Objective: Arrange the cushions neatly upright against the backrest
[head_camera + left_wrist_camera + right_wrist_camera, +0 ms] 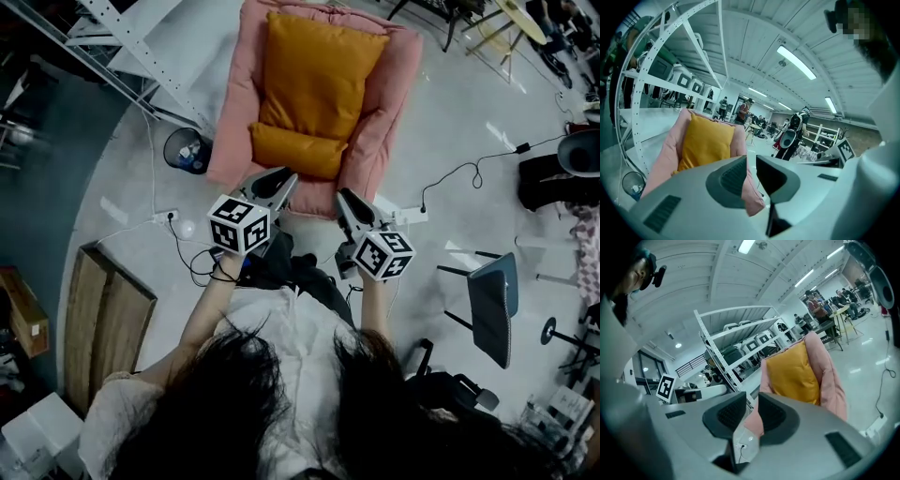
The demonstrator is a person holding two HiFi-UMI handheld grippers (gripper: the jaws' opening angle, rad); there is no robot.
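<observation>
left gripper (751, 161), right gripper (752, 399): jaws a slit apart, nothing held. Head view, top centre: small cushion (295, 150) just past both tips, big cushion (319, 75) above it, both on chair (398, 84). Gripper views show only the big one, plus rack (731, 329) behind.

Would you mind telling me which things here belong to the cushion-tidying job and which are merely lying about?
Job: orange cushion, pink chair, left gripper, right gripper.
Lying about: black bin, power strip, grey chair, wooden boards.
</observation>
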